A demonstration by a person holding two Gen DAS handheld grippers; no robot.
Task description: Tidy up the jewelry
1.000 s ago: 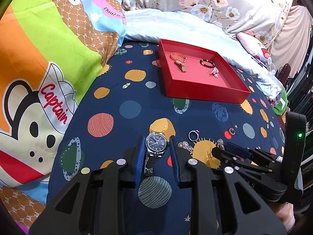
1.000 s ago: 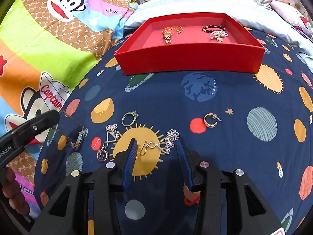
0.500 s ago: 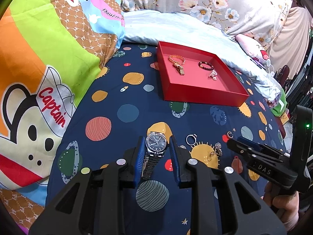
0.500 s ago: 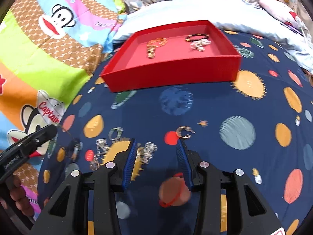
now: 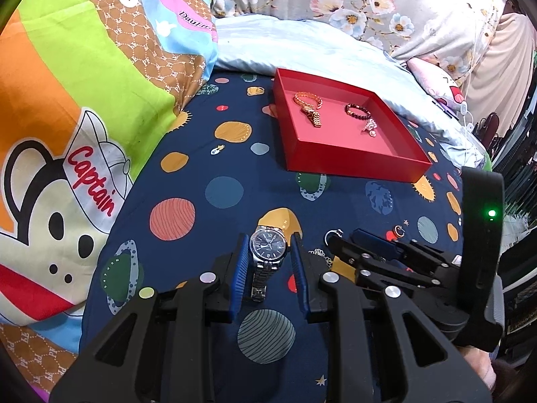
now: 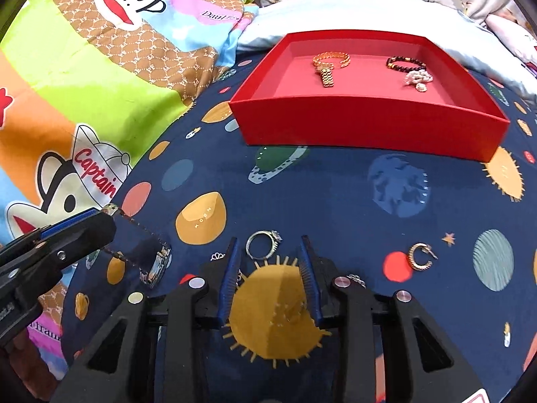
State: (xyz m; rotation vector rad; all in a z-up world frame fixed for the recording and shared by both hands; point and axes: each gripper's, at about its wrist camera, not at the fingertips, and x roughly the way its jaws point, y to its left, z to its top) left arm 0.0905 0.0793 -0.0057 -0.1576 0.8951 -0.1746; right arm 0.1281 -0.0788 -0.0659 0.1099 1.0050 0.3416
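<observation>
My left gripper is shut on a silver watch with a dark dial, held above the bed; the watch also shows hanging edge-on in the right wrist view. My right gripper is open, low over the sheet, just short of a silver ring. A gold hoop earring lies to its right. A red tray farther back holds a gold watch, a dark bead bracelet and a pearl piece. The tray also shows in the left wrist view.
The jewelry lies on a navy sheet with planet prints. A bright cartoon-monkey quilt rises on the left. Pale and floral pillows sit behind the tray. A thin chain peeks out beside my right gripper's finger.
My right gripper swung right, then came back left and lower toward the silver ring. The left gripper kept the watch and stayed roughly in place.
</observation>
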